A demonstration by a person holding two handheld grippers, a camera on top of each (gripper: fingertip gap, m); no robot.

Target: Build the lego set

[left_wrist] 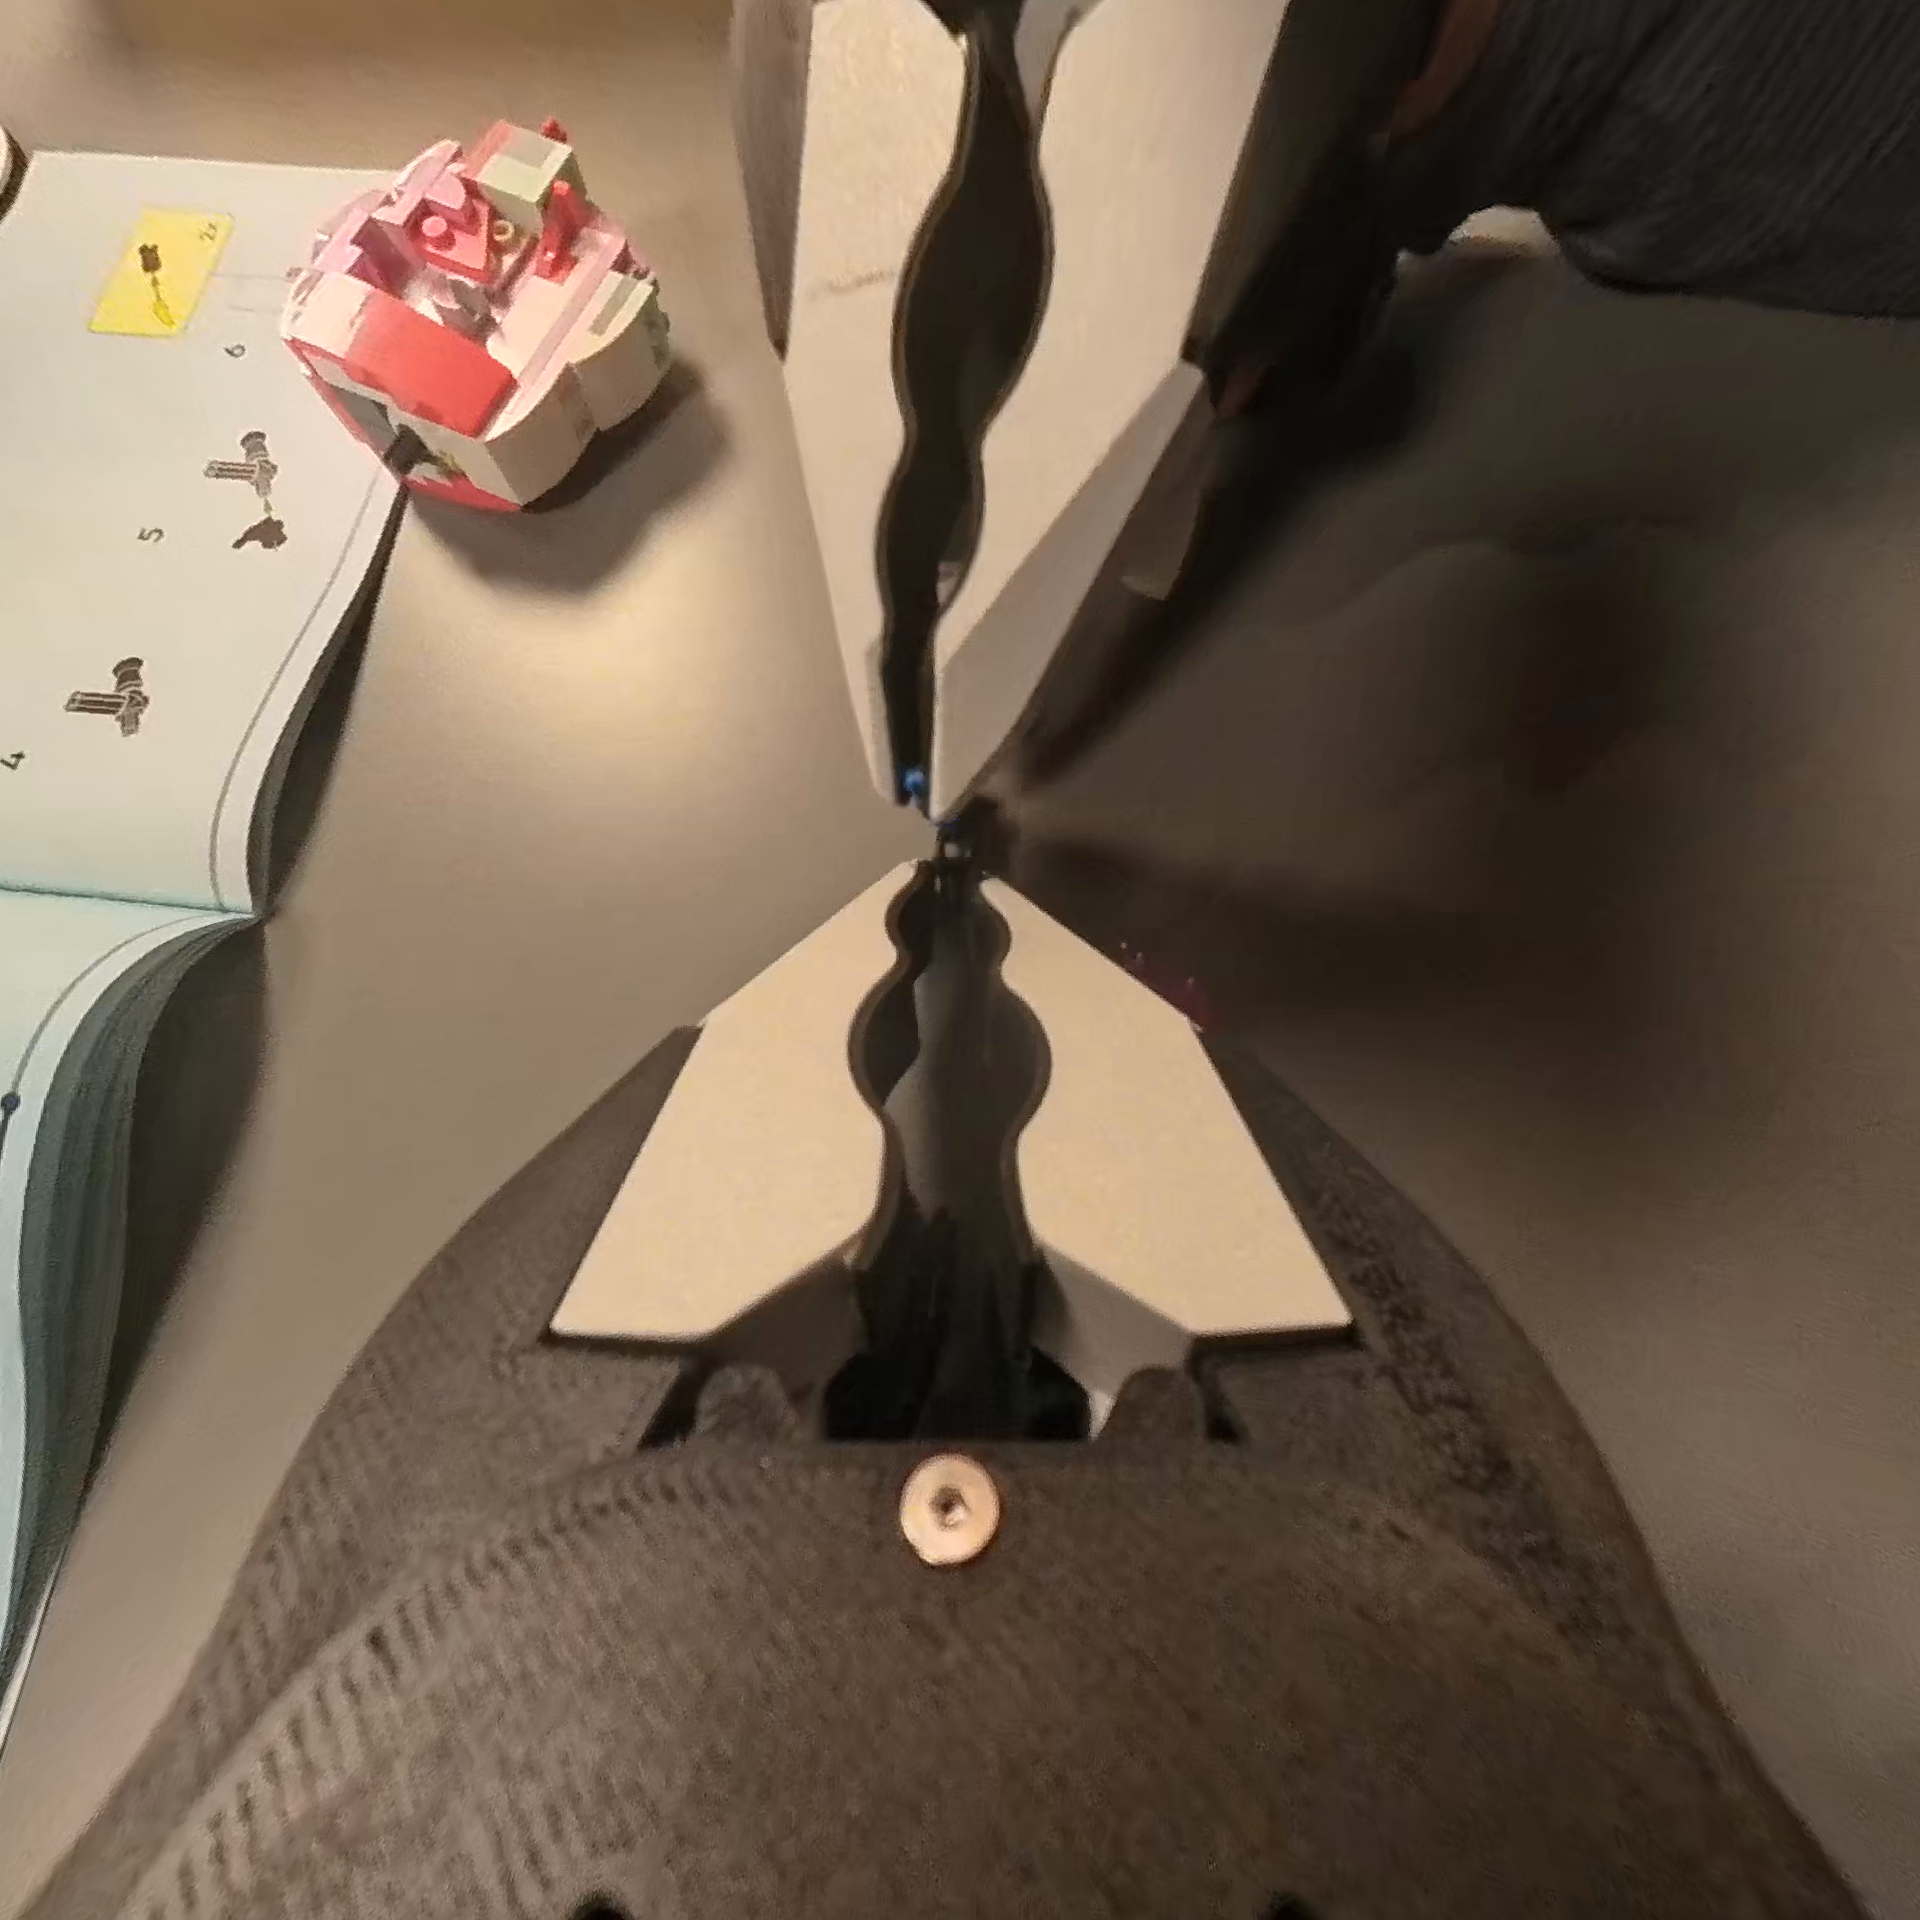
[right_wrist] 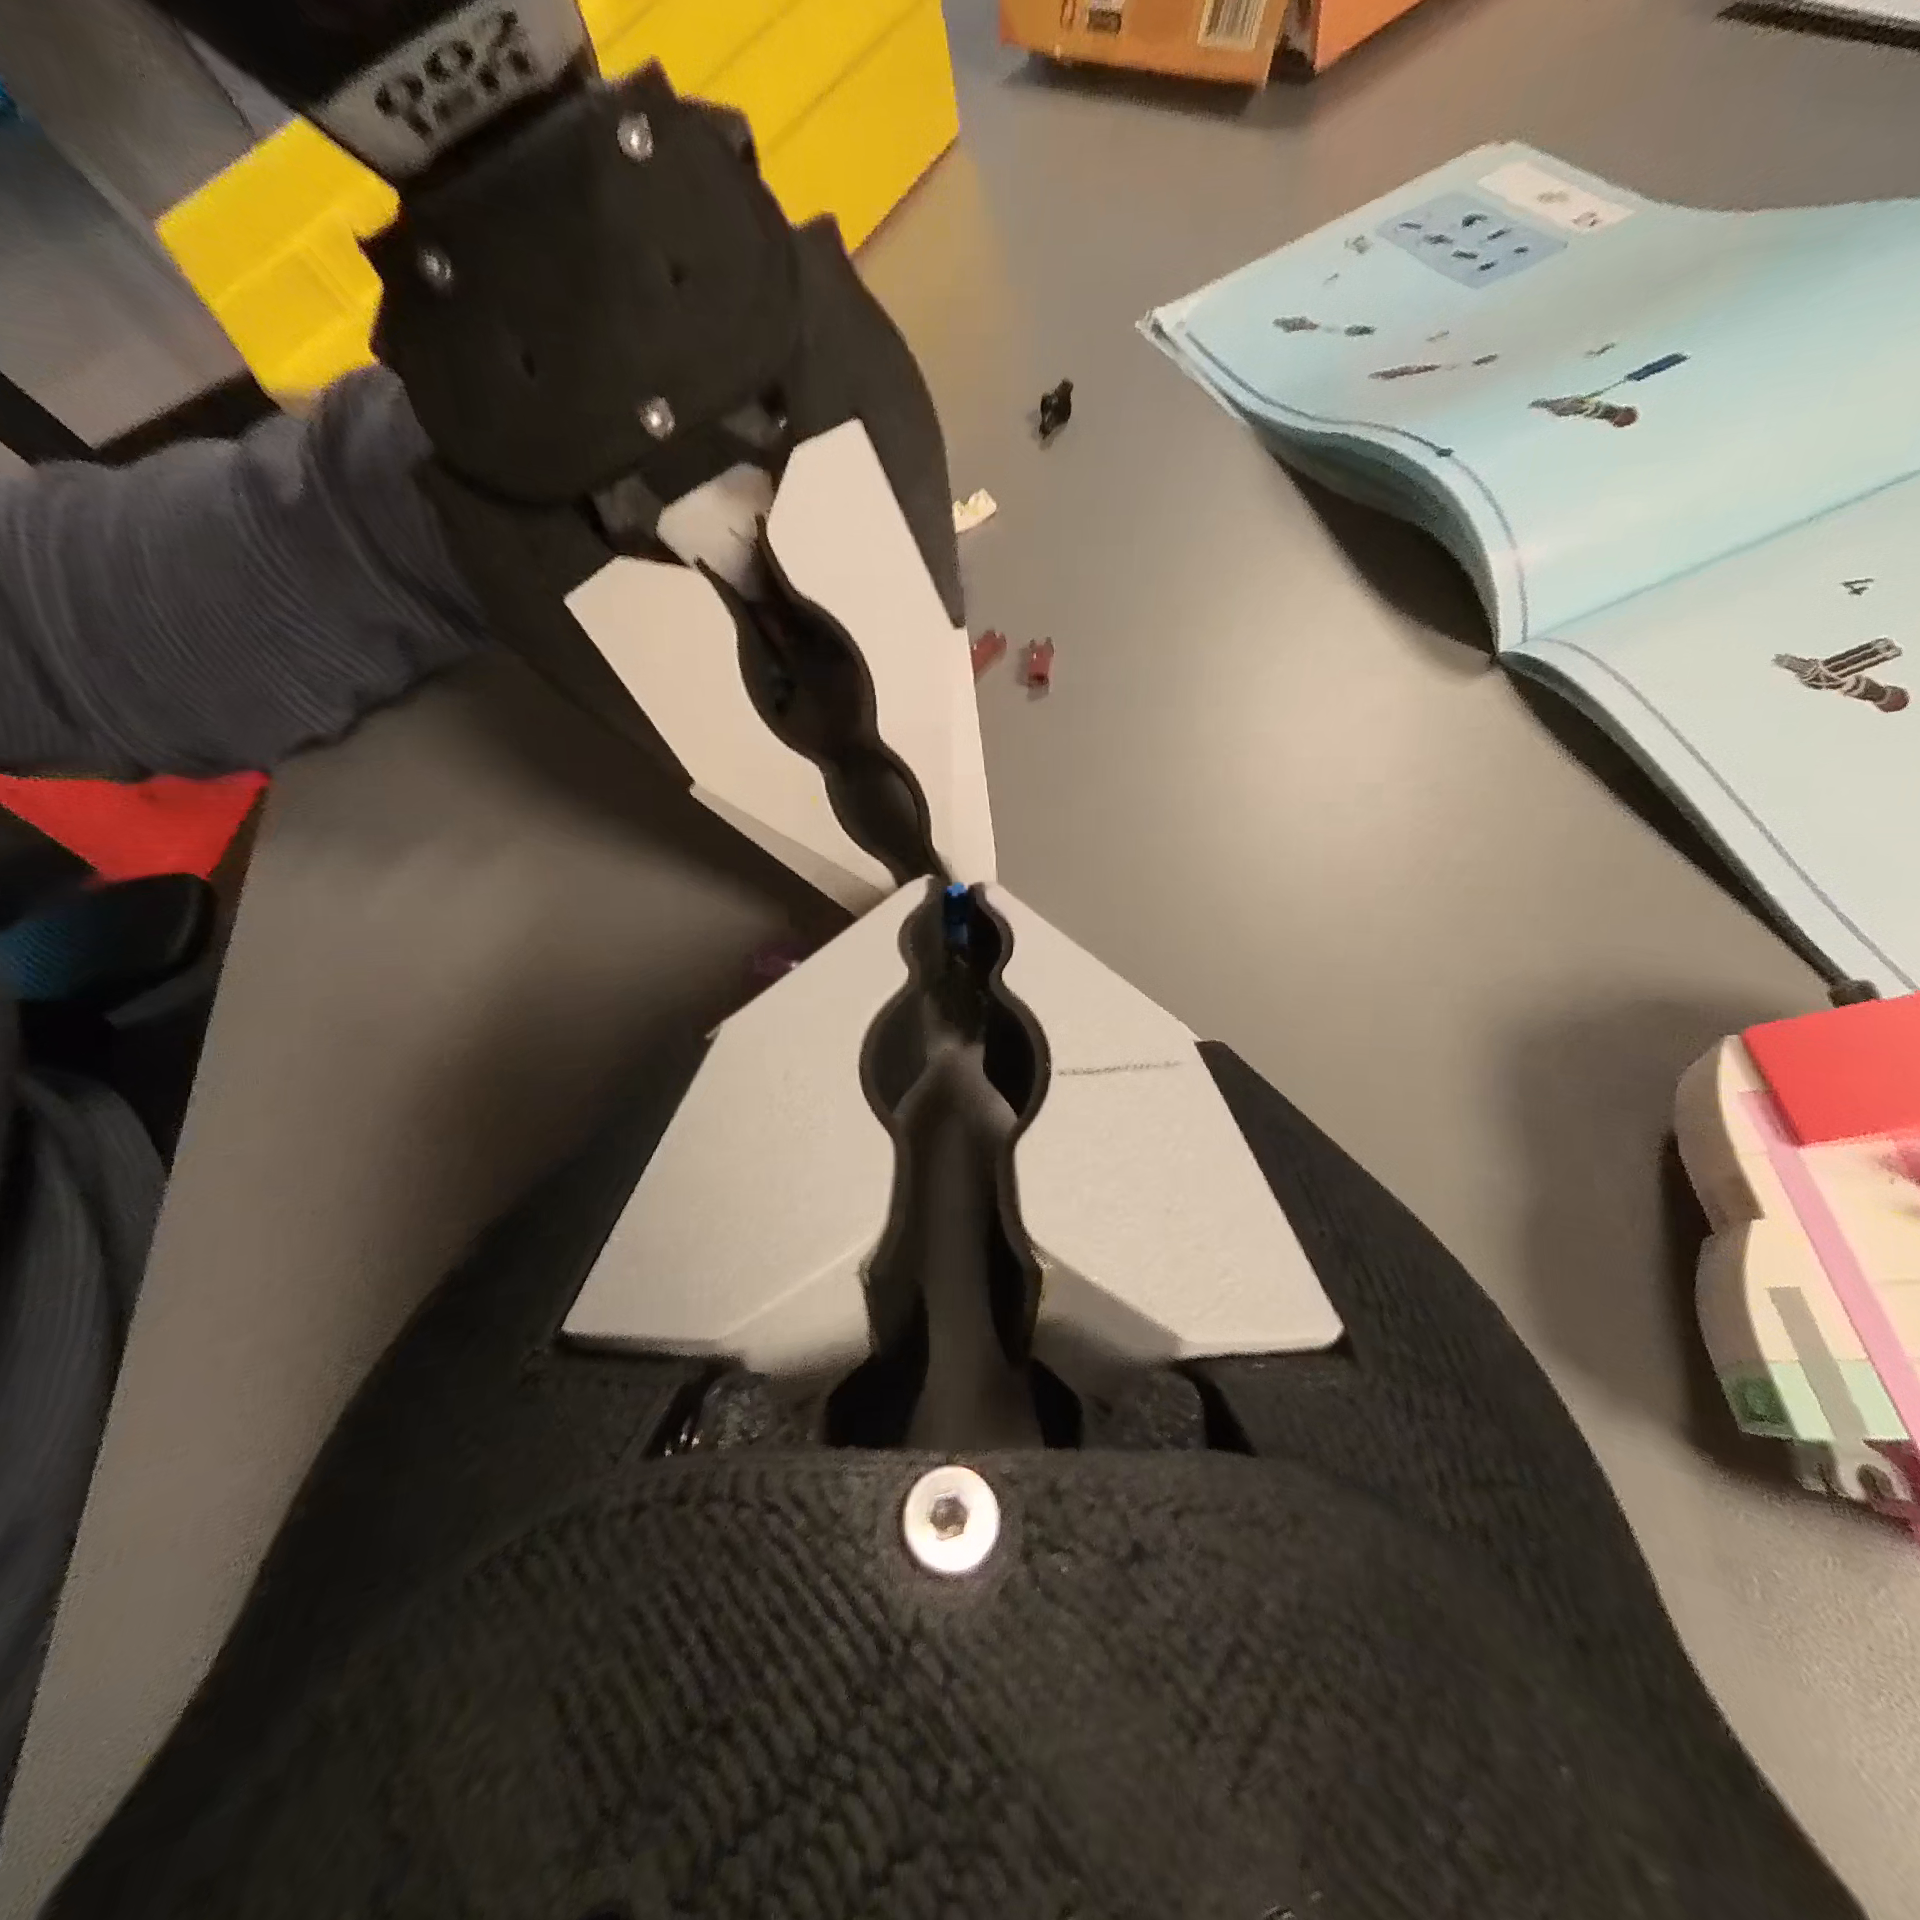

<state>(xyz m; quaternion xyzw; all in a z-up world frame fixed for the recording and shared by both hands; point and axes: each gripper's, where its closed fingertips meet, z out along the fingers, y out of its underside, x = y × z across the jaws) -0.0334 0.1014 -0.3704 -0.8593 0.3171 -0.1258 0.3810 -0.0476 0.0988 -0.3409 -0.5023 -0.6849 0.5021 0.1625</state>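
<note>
In the right wrist view my right gripper (right_wrist: 954, 894) is shut on a small blue piece (right_wrist: 954, 920) that sticks out at its tips. My left gripper (right_wrist: 935, 868) comes in from the upper left and meets it tip to tip. In the left wrist view my left gripper (left_wrist: 951, 868) has its jaws closed on a tiny dark piece (left_wrist: 961, 836) with a blue spot. The right gripper (left_wrist: 914, 790) reaches down from above, and a bit of blue shows at its tips. Both are held above the grey table (left_wrist: 623, 675).
A pink, red and white brick model (left_wrist: 468, 343) (right_wrist: 1808, 1226) sits beside an open light-blue booklet (left_wrist: 156, 520) (right_wrist: 1610, 416). Small loose pieces (right_wrist: 1037, 660) lie on the table. A yellow bin (right_wrist: 790, 114) and an orange box (right_wrist: 1195, 42) stand at the back. A person's sleeve (right_wrist: 187, 603) is at left.
</note>
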